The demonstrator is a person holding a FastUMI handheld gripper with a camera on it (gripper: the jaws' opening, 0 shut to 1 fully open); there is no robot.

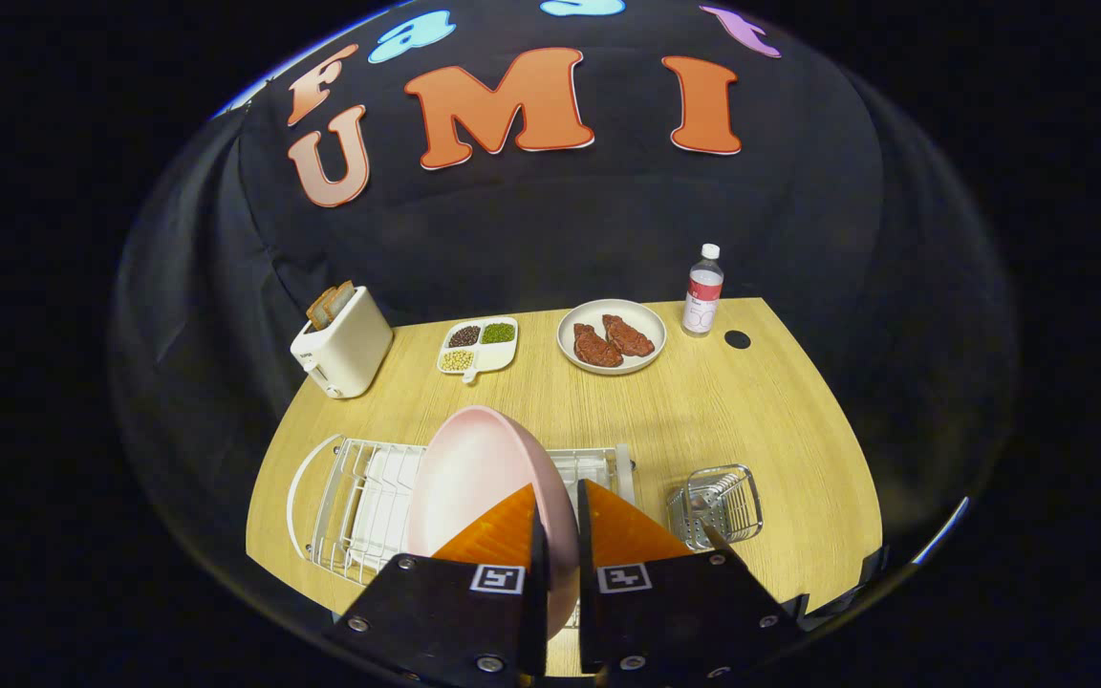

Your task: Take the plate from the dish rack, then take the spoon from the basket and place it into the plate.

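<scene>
Hidden: lower rim of plate (474, 478) behind hand-held gripper (558, 535) fingers; dish rack (359, 506) middle behind plate; basket (715, 505) contents, right of fingers, too small to tell.

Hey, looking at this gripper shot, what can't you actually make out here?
- The spoon: too small to tell inside the wire basket, whose near corner the fingers cover.
- The pink plate: its lower rim is hidden by the gripper, whose fingers close on that rim.
- The dish rack: its middle is hidden behind the plate, so whether the plate still sits in it is unclear.

Claw-mounted fisheye, high above table (751, 420), facing the booth wall (560, 229).
</scene>
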